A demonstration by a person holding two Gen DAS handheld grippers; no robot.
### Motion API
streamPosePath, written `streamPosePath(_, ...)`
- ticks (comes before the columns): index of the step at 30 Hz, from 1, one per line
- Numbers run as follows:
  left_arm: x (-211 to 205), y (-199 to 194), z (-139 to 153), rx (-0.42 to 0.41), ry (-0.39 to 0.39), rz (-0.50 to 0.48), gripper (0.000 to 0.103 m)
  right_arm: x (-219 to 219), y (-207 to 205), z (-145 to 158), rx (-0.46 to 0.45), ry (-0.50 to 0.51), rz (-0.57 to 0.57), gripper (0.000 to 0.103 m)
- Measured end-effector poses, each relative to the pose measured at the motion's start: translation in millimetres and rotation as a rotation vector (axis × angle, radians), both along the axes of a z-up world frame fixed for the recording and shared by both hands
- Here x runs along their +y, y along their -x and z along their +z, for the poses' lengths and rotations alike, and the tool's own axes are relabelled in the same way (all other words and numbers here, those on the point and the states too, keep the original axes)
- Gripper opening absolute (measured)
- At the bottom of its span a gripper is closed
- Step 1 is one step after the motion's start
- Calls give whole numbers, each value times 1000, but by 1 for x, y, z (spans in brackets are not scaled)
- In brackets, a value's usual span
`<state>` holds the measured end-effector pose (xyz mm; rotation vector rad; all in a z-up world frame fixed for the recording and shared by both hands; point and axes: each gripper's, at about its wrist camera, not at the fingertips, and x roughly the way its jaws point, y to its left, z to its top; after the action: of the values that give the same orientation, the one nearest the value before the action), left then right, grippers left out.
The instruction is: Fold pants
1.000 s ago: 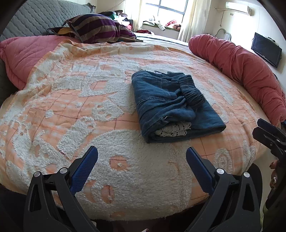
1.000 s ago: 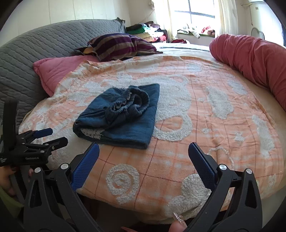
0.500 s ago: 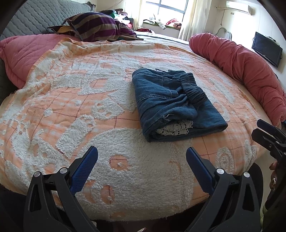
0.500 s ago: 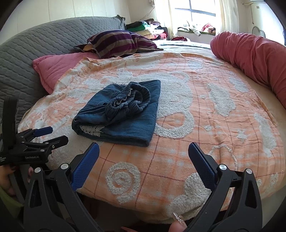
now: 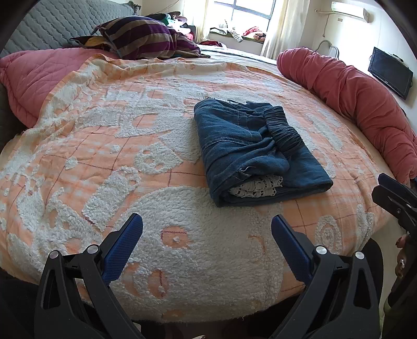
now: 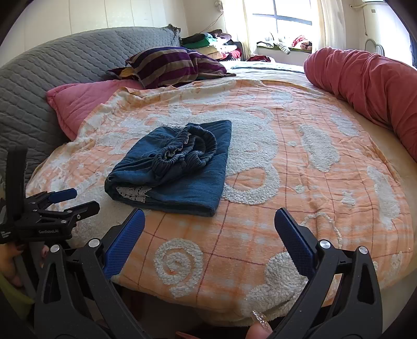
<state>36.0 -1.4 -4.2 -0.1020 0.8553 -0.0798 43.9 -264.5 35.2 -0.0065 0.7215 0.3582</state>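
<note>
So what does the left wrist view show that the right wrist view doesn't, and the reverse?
Only the left wrist view shows the black wall screen and the air conditioner, plus the right gripper from the side.

Only the right wrist view shows the stack of folded clothes behind the striped pillow, most of the grey quilted headboard, and the left gripper from the side.

Both show the folded denim pants lying on the orange blanket, untouched by either open gripper, the pink cushion and the red rolled duvet.
</note>
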Motion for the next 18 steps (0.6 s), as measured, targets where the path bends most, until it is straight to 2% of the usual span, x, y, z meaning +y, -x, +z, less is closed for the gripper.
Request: streamPosePath(18,-3,1,2,-5,-2,-7,99,-1,-1,0,2,5,-3,94)
